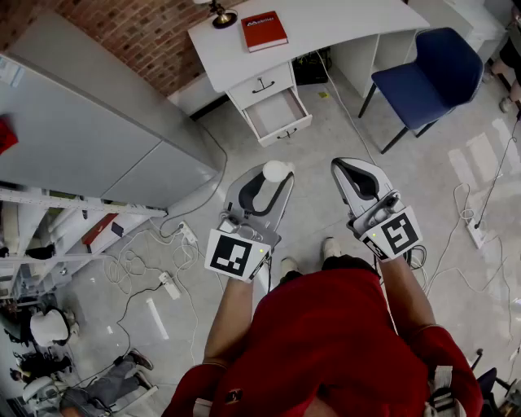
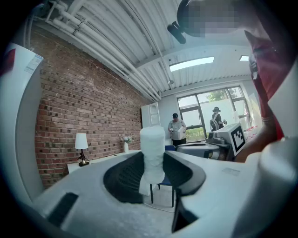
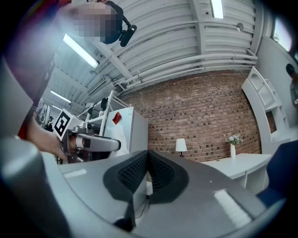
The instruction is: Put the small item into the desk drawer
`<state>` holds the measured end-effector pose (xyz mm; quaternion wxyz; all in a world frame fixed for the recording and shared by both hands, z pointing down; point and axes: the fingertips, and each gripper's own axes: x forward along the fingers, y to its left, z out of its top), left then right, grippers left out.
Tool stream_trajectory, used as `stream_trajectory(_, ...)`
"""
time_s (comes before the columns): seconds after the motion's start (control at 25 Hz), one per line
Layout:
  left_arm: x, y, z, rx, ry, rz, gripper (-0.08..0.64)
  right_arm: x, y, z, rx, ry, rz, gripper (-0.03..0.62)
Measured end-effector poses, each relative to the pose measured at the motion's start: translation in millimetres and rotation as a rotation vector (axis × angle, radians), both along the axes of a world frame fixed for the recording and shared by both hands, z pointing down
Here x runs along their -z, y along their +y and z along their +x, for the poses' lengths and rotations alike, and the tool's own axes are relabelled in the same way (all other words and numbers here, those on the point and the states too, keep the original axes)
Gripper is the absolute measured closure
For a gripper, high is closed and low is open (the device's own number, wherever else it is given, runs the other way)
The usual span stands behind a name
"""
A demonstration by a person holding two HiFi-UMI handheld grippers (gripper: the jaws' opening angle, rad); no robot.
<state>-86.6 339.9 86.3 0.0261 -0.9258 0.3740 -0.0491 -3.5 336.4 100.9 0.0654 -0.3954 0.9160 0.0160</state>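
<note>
Both tongs are held out side by side over the grey floor (image 1: 326, 138), well apart from the white bench (image 1: 342, 20) that is seen against the brick wall. A blue chair (image 1: 423, 81) is placed to the right of the bench. Under the benchtop, the lower drawer (image 1: 277, 112) is seen pulled open, while the upper drawer (image 1: 260, 85) is shut. A red book (image 1: 264, 30) is laid flat on the benchtop, and a lamp (image 1: 222, 16) is set near its left end. The right tongs (image 1: 358, 175) are pressed together with nothing between the pads. The left tongs (image 1: 269, 183) are closed on the small white item (image 2: 152, 155), which is pinched upright between the dark pads, its rounded top showing above them.
</note>
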Motion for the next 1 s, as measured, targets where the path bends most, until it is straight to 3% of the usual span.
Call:
stream_trajectory(0.56, -24, -49, 58, 0.048, 0.021, -0.090, 0.428, -11, -37, 61, 0.060, -0.006, -0.012, 0.581)
stream_trajectory(1.0, -68, -101, 57, 0.112, 0.041, -0.179, 0.427, -45, -82, 74, 0.081, 0.054, -0.050, 0.581)
